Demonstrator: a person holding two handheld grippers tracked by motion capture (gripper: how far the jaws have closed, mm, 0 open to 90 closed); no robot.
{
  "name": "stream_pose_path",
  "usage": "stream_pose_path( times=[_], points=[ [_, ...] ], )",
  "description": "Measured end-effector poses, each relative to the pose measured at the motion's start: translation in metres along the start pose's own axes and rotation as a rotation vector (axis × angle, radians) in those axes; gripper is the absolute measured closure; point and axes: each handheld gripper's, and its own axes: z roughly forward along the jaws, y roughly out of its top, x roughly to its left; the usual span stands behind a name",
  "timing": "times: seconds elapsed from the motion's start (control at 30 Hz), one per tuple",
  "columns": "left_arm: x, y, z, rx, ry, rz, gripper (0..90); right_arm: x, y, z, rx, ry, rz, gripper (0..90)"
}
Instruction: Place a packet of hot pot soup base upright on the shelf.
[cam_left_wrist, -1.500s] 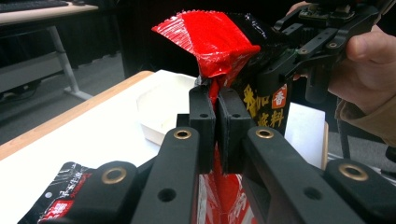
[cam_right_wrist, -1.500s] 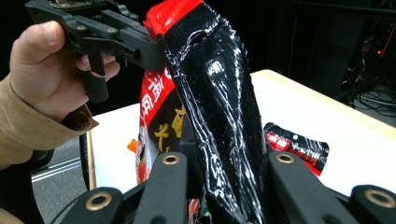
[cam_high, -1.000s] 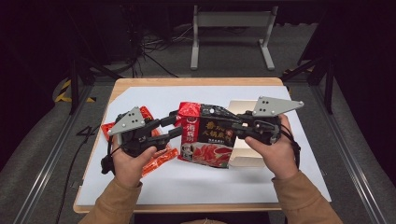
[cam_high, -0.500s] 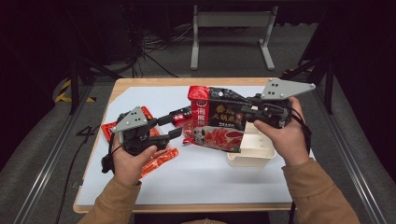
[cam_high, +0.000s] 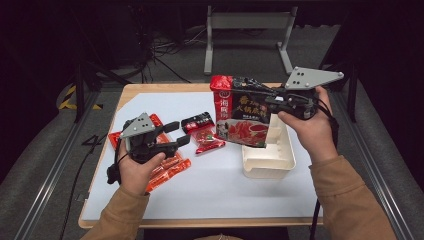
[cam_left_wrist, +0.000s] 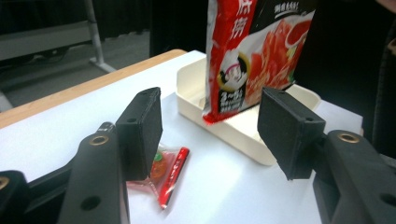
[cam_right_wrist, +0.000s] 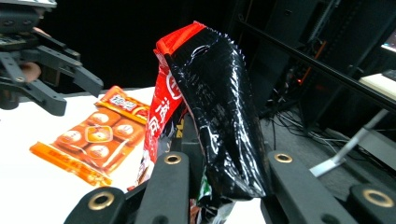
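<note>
My right gripper (cam_high: 248, 97) is shut on the top of a red and black food pouch (cam_high: 242, 117), which hangs upright over the near-left part of a white tray (cam_high: 267, 162). In the right gripper view the pouch (cam_right_wrist: 210, 112) is pinched between the jaws of the right gripper (cam_right_wrist: 219, 175). At the left, my left gripper (cam_high: 179, 134) is low over the table. Its jaws have just been opening and hold nothing. In the left gripper view the left gripper (cam_left_wrist: 212, 128) faces the pouch (cam_left_wrist: 254, 56) and the tray (cam_left_wrist: 194, 86).
Two small sachets (cam_high: 197, 122) (cam_high: 210, 142) lie between the grippers. An orange snack packet (cam_high: 167, 170) lies under my left hand, also seen as the orange packet (cam_right_wrist: 93, 140). A white sheet (cam_high: 200, 200) covers the wooden table. Metal frames and cables stand behind.
The right gripper has carried the pouch up and to the right, over the tray. The left jaws have widened and now stand apart from the pouch.
</note>
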Motion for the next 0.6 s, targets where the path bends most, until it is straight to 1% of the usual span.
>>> stream_pose_path(
  times=[0.1,0.17,0.2,0.23,0.3,0.33,0.4,0.47,0.5,0.57,0.6],
  points=[
    [0.003,-0.002,0.0,-0.008,0.015,-0.005,39.6,-0.008,-0.002,0.001,0.006,-0.014,-0.001,76.7],
    [0.006,-0.003,0.0,-0.001,0.024,-0.004,38.5,-0.016,-0.004,0.001,0.011,-0.027,0.0,76.7],
    [0.006,-0.003,0.0,-0.001,0.024,-0.004,38.1,-0.016,-0.004,0.001,0.011,-0.027,0.0,76.7],
    [0.008,-0.005,0.001,-0.001,0.032,-0.005,37.7,-0.022,-0.006,0.002,0.012,-0.031,-0.004,76.5],
    [0.009,-0.005,0.001,0.002,0.034,-0.006,37.3,-0.025,-0.008,0.002,0.016,-0.034,-0.006,76.5],
    [0.011,-0.007,0.001,0.006,0.038,-0.014,37.0,-0.03,-0.01,0.002,0.018,-0.042,-0.01,76.4],
    [0.012,-0.008,0.002,0.008,0.042,-0.015,36.8,-0.034,-0.012,0.002,0.022,-0.051,-0.012,76.3],
    [0.013,-0.008,0.002,0.009,0.043,-0.014,36.6,-0.038,-0.014,0.002,0.026,-0.061,-0.005,76.3],
    [0.013,-0.008,0.002,0.009,0.044,-0.017,36.6,-0.038,-0.014,0.002,0.026,-0.061,-0.005,76.3],
    [0.014,-0.009,0.002,0.012,0.048,-0.015,36.5,-0.046,-0.017,0.002,0.029,-0.075,0.004,76.3],
    [0.014,-0.009,0.002,0.012,0.048,-0.015,36.5,-0.046,-0.017,0.002,0.029,-0.075,0.004,76.3]
  ],
)
